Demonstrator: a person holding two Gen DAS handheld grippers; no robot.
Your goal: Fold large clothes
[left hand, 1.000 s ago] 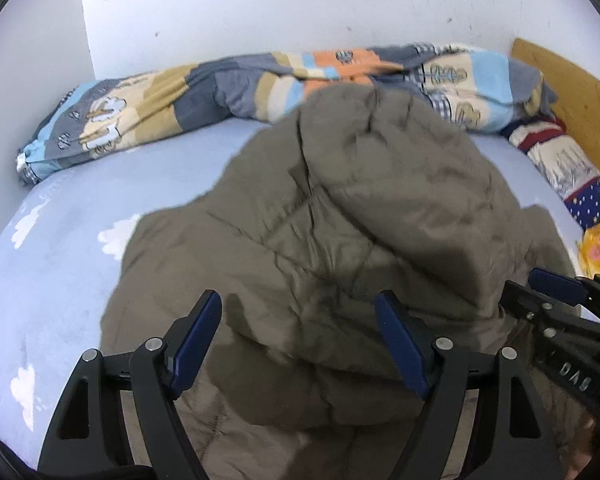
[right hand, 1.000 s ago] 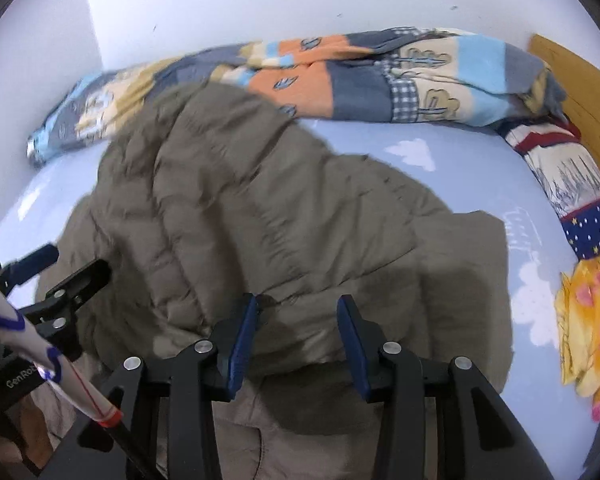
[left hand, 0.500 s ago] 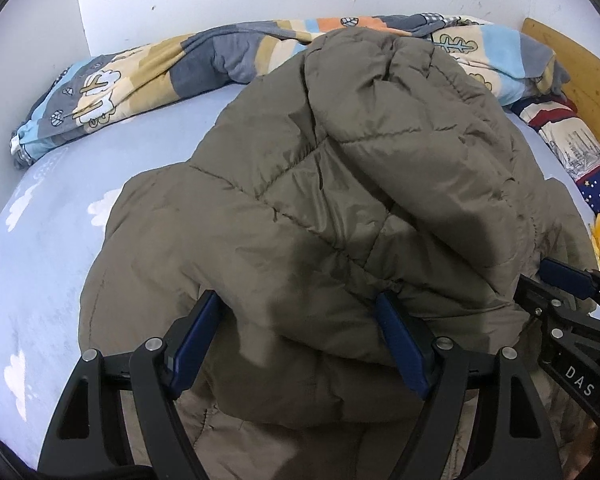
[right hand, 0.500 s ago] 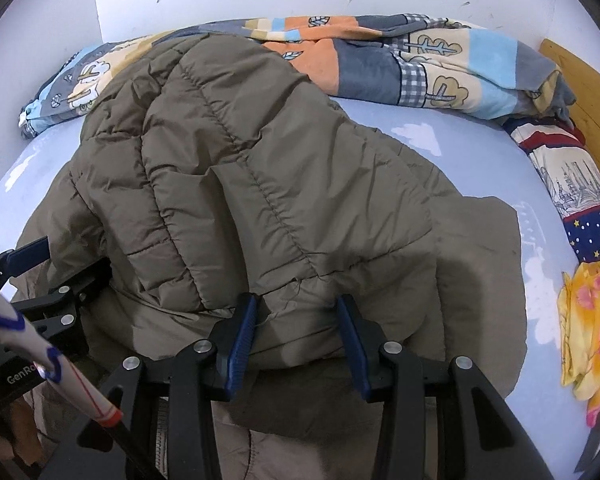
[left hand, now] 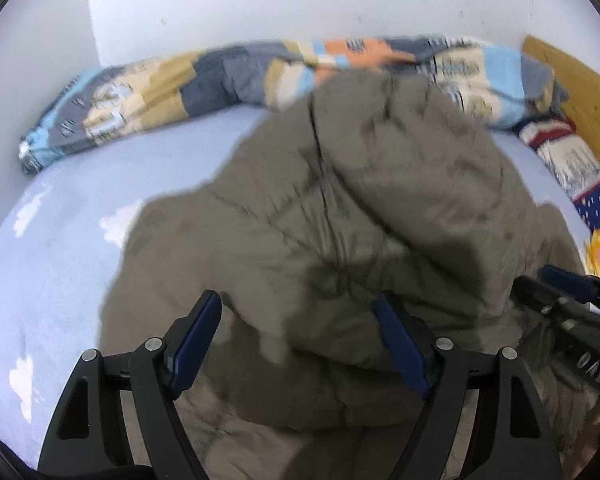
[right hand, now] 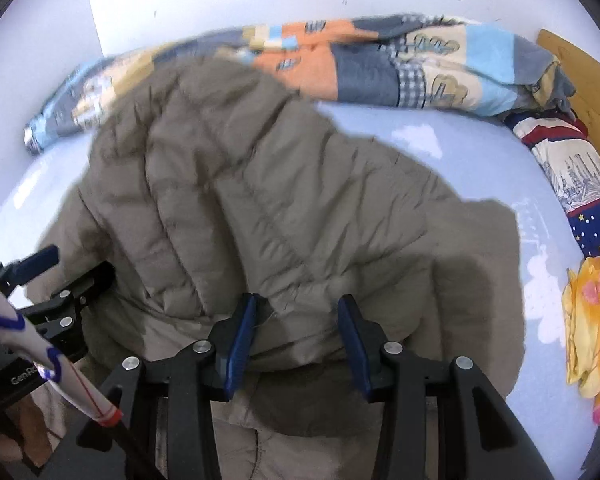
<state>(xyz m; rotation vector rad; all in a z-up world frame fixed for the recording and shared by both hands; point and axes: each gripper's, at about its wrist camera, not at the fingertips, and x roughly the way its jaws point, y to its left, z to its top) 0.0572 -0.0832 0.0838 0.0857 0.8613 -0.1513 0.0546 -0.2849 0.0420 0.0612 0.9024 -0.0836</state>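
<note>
An olive quilted puffer jacket (left hand: pixel 360 200) (right hand: pixel 240 200) lies heaped on the pale blue bed sheet (left hand: pixel 60 240), and its far part is blurred with motion. My left gripper (left hand: pixel 298 340) has its jaws set wide, shut on a thick fold of the jacket's near edge. My right gripper (right hand: pixel 296 336) is narrower and shut on the bunched hem beside it. Each gripper shows in the other's view: the right gripper (left hand: pixel 560 292) at the jacket's right side, the left gripper (right hand: pixel 52 280) at its left side.
A rolled patchwork quilt (left hand: pixel 220 80) (right hand: pixel 380 68) lines the white wall. A wooden headboard (right hand: pixel 580 72), a patterned pillow (right hand: pixel 572 176) and a yellow floral cloth (right hand: pixel 592 320) sit at the right. A white rod with blue marks (right hand: pixel 20 328) crosses the lower left.
The jacket's far part billowed up towards the quilt half a second ago and has now dropped back lower. Both grippers kept their hold and their places.
</note>
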